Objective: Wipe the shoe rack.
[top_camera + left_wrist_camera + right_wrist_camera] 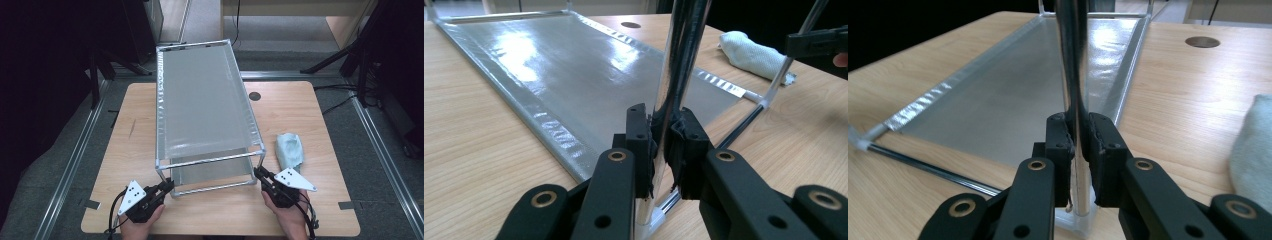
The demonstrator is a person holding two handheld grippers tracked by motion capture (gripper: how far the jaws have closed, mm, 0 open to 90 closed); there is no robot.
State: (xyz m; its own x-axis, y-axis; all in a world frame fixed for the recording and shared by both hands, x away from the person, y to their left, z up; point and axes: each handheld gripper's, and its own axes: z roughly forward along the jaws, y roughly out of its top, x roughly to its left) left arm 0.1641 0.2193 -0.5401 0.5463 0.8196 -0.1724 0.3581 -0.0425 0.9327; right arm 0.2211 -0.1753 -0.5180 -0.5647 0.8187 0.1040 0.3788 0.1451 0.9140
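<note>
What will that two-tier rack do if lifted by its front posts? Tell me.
The rack is probably light: thin metal tubes and sheet shelves. Its tall, long frame may twist or sway. The left gripper and right gripper clamp shiny posts, so slipping seems possible.

Pale blue cloth [289, 149] bunched on wood table [300, 107], right side; round grommet hole [255, 96] nr far edge.
</note>
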